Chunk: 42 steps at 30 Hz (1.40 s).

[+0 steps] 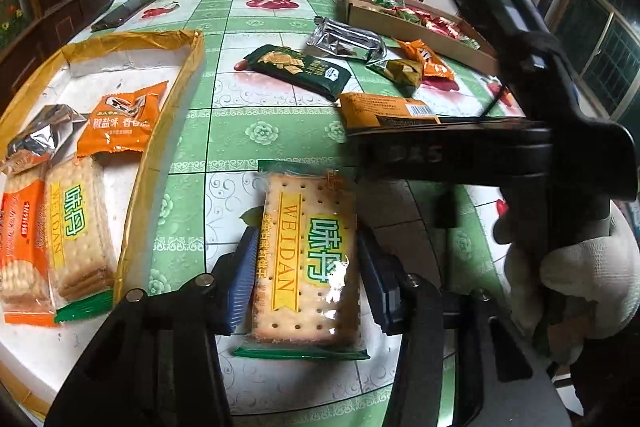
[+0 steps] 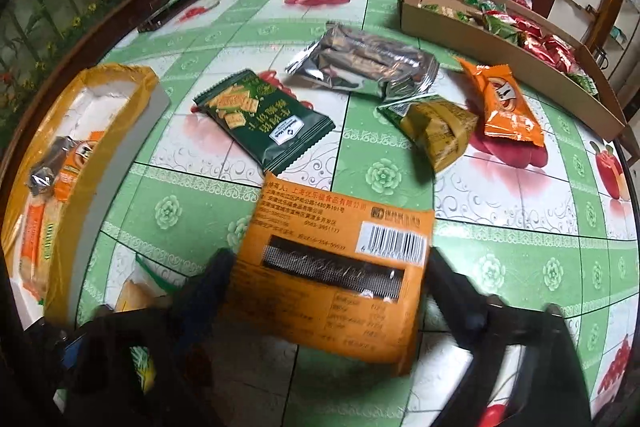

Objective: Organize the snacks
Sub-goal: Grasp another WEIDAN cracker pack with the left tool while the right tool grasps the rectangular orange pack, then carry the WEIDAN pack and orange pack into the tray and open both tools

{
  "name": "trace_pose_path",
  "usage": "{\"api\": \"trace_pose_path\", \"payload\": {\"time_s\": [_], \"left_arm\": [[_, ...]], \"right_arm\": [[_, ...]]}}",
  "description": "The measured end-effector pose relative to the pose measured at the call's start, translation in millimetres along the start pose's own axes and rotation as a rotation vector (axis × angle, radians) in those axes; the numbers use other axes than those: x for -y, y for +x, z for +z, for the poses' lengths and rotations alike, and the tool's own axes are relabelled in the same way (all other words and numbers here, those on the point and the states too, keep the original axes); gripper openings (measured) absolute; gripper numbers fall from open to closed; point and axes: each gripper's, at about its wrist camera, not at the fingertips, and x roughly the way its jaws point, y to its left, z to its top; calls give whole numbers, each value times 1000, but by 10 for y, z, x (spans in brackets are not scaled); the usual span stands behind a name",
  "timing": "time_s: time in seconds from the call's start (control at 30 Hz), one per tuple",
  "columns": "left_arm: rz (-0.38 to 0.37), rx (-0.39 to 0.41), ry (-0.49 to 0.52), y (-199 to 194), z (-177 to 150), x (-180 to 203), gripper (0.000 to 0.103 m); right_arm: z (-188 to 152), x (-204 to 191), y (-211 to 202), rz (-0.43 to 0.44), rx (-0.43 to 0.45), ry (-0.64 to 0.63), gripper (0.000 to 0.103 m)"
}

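Left wrist view first: the left gripper [image 1: 306,279] has its jaws set on both long sides of a WEIDAN cracker pack [image 1: 306,259] lying flat on the desk [image 1: 240,139], blue pads touching or nearly touching the wrapper; whether they pinch it cannot be told. Only this view shows the gloved hand [image 1: 576,283] carrying the right gripper's black body.

Over to the right wrist view: the right gripper [image 2: 328,291] holds an orange pack [image 2: 332,267] between its jaws, barcode side up, raised above the desk. That same pack pokes in as an orange sliver [image 1: 384,109] in the left view.

The count: 4 packs lie loose mid-desk, namely 1 dark green pack [image 2: 264,123], 1 silver pack [image 2: 364,63], 1 olive pack [image 2: 436,131] and 1 small orange pack [image 2: 504,107]. The yellow-edged tray [image 1: 176,99] at the left holds 4 packs, 1 of them another WEIDAN pack [image 1: 76,235]. The cardboard box [image 2: 460,27] at the far right holds red and green wrappers, too jumbled to count.

Open tablecloth runs between the tray wall and the held crackers.
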Motion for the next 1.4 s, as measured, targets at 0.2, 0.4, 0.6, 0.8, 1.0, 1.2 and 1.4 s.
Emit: {"api": "trace_pose_path", "payload": {"time_s": [0.2,0.4,0.6,0.8,1.0,1.2,1.4], "left_arm": [[-29,9,-35,-60,-31,-77,46],[-49,62,-61,-275,-34,-123,46],[-60,136,-115,-606,16,-326,46],[-19,199,-207,-892,1,-799,46],[17,221,-319,-947,-94,-1302,46],[49,224,-378,-939,-172,-1626,46],[53,205,-403,-855,-228,-1806,46]], "right_arm": [[-77,257,-121,85,12,89,77],[-151,421,-263,180,44,147,77],[-143,348,-514,220,102,117,77],[-73,100,-794,268,173,59,77],[13,-316,-888,315,195,-15,77],[138,-770,-788,332,173,-79,77],[249,-1225,-556,343,136,-140,77]]}}
